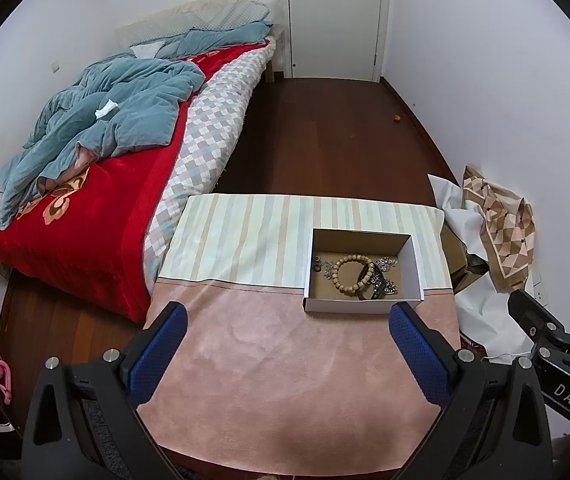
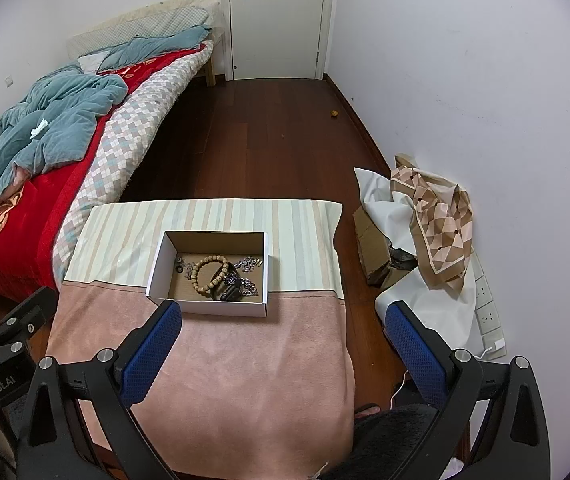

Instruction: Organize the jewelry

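Bedroom surroundings frame a small table (image 1: 269, 340) draped in pink and striped cloth, with a bed (image 1: 85, 208) to one side and a closed door (image 1: 335, 16) beyond. On the table sits an open cardboard box (image 2: 209, 308) holding all the visible jewelry: a wooden bead bracelet (image 2: 211, 272), a dark band (image 2: 229, 292), silver chains (image 2: 247, 264) and small rings (image 2: 179, 265), heaped together unsorted. Nothing lies on the cloth outside it, so the collecting looks done, though any sorting is left. Left gripper (image 1: 287, 316) and right gripper (image 2: 285, 316) both hover short of the box, spread wide, empty, touching nothing.
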The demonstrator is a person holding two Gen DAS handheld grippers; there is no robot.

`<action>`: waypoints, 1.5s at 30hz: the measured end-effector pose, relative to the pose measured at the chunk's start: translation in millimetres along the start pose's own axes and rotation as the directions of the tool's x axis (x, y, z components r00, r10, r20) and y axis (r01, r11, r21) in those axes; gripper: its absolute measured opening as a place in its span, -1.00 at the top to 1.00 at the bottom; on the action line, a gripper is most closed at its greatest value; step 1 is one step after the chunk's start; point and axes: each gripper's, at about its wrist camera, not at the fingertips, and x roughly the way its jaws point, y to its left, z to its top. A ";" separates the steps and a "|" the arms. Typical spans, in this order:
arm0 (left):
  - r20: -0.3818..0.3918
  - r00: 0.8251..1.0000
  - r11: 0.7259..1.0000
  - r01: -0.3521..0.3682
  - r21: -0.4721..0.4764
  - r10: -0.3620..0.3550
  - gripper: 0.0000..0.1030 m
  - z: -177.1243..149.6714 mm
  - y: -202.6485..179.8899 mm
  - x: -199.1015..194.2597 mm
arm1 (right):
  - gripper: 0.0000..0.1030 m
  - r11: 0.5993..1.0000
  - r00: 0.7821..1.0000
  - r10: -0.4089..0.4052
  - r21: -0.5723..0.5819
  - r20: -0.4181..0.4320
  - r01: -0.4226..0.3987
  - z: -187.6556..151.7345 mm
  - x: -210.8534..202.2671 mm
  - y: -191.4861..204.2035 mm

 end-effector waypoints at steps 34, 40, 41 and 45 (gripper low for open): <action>0.016 1.000 1.000 0.002 -0.008 -0.002 -1.00 -0.7 5.0 -12.1 | -1.00 1.000 1.000 0.000 -0.011 0.012 0.000 3.8 -11.5 -0.4; 0.018 1.000 1.000 0.002 -0.011 -0.001 -1.00 -0.8 5.6 -12.6 | -1.00 1.000 1.000 0.000 -0.014 0.013 0.000 5.3 -12.8 0.1; 0.018 1.000 1.000 0.001 -0.012 -0.001 -1.00 -0.5 6.0 -13.4 | -1.00 1.000 1.000 0.001 -0.013 0.013 -0.001 6.6 -13.0 -0.4; 0.026 1.000 1.000 0.016 -0.017 -0.015 -1.00 -0.4 6.3 -14.2 | -1.00 1.000 1.000 0.001 -0.015 0.012 -0.001 5.9 -12.7 0.1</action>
